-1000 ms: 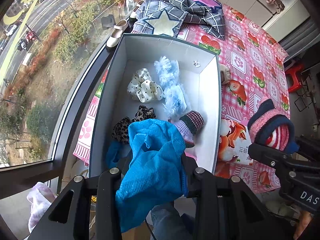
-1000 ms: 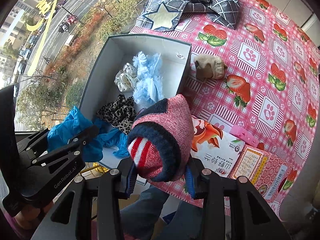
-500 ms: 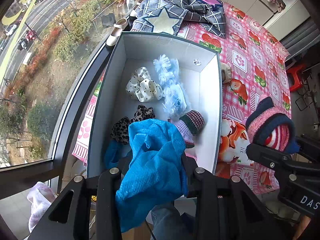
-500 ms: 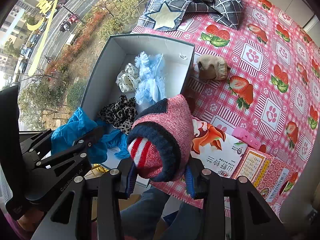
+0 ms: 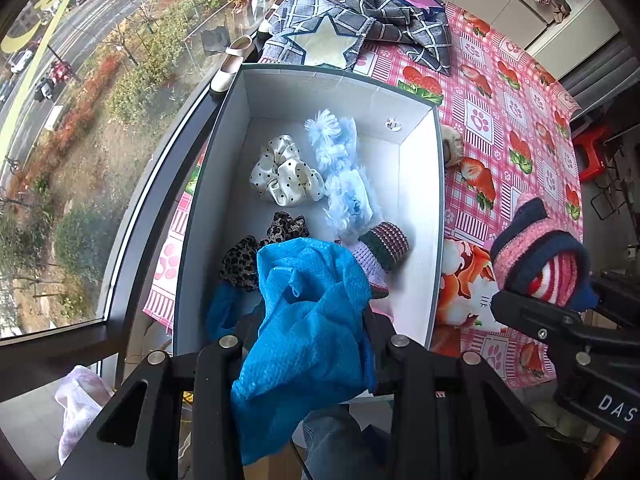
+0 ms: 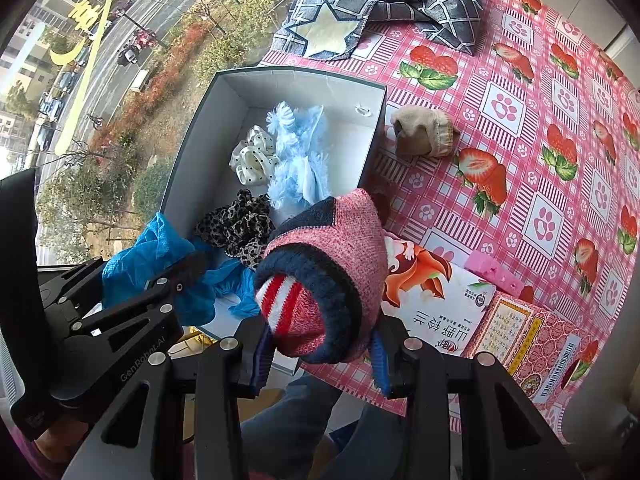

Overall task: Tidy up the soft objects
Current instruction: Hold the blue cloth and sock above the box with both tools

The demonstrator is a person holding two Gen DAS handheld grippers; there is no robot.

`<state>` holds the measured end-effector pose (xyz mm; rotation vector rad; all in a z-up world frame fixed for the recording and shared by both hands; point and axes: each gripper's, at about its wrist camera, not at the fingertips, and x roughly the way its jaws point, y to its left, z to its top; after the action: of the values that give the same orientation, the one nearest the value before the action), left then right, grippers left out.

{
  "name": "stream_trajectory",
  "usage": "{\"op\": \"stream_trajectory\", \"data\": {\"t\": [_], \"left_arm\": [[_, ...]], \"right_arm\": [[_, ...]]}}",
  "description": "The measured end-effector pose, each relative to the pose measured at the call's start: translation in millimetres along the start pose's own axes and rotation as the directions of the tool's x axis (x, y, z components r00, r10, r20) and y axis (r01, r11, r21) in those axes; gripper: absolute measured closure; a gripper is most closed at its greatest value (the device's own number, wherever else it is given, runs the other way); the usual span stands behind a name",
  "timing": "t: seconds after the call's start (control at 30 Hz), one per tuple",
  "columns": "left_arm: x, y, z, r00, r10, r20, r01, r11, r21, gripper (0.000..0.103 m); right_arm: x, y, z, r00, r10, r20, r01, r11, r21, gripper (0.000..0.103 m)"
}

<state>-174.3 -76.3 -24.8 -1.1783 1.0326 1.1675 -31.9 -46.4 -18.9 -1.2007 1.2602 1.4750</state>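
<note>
Blue cloth (image 5: pixel 308 320) between hand-held gripper (image 5: pixel 310 340) fingers

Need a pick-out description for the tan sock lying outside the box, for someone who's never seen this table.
Start at the open grey box on the pink strawberry tablecloth. Just outside the box's far right corner, on the cloth, lies a balled tan sock. It is the only plain beige item, and unlike the scrunchies and blue fluff, it is not in the box.
</note>
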Motion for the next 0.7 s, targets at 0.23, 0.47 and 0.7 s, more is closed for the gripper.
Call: {"op": "stream_trajectory", "data": {"t": [0.23,0.47,0.7], "left_arm": [[0.5,-0.4,0.7,1.0,0.0,0.0,0.0,1.0,0.0,0.065],[1.3,-1.5,1.7,1.0,0.002,0.001,-0.002,1.0,0.002,0.065],[2.1,-3.3,4.2,1.0,0.002,0.0,-0.002,1.0,0.006,0.065]], "right_arm": [[0.1,-0.1,0.4,1.0,0.0,0.0,0.0,1.0,-0.001,0.062],[0.1,-1.0,1.2,1.0,0.0,0.002,0.0,1.0,0.0,0.062],[0.0,-1.1,1.1,1.0,0.0,0.001,0.0,1.0,0.0,0.062]]}}
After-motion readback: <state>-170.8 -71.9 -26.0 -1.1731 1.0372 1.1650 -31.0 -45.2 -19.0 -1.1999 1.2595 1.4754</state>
